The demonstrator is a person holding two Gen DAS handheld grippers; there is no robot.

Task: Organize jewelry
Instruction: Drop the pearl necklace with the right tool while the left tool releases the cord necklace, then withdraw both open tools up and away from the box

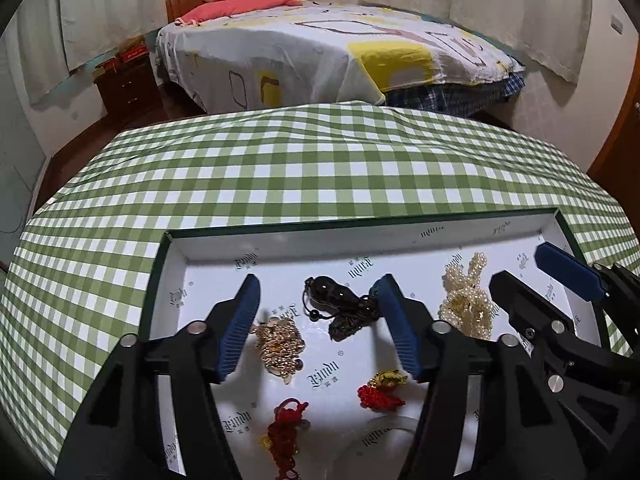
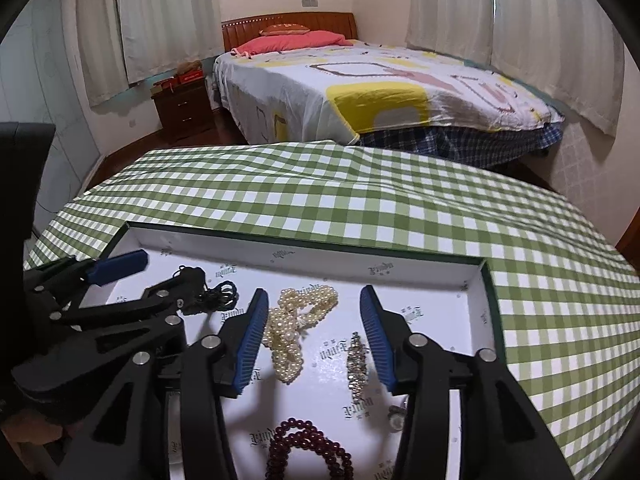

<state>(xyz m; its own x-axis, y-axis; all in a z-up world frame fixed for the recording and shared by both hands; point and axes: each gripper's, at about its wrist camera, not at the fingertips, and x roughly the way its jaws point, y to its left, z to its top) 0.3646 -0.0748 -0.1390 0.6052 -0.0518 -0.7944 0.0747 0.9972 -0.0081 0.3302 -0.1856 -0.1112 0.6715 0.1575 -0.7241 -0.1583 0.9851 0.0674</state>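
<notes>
A shallow white-lined box lies on the green checked table and holds the jewelry. My left gripper is open above a black cord pendant, with a gold chain pile, a gold-and-red charm and a red knotted cord nearby. My right gripper is open over a pearl string; the pearls also show in the left wrist view. A rhinestone clip and dark red beads lie close by.
The green checked tablecloth extends beyond the box. A bed and a dark wooden nightstand stand behind the table. Each gripper shows at the edge of the other's view.
</notes>
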